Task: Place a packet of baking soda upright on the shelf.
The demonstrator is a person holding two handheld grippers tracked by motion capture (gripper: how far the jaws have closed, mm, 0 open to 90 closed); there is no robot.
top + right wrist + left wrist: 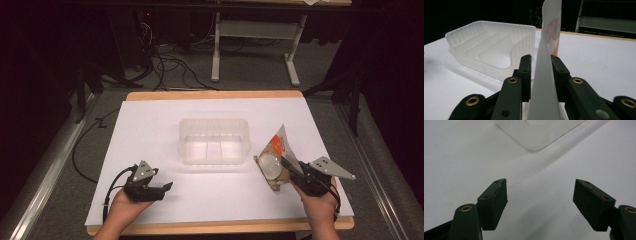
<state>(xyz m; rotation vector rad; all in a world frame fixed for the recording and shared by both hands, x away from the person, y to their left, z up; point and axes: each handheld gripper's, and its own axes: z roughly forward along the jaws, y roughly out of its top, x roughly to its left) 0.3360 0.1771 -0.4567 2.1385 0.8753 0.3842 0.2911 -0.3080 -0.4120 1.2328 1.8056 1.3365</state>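
Right tongs pinching the bulb pack by its card; I'd lift level toward the tray, left tongs agape near the surface's front edge.

No text, brand, number or sign can be read anywhere in these views. The packet pinched in the right tool carries an orange and red printed patch just above that tool's tips, seen in the high view and again in the right gripper view, but the print is too small and blurred to make out any letters. The clear plastic tray ahead of both tools bears no label.
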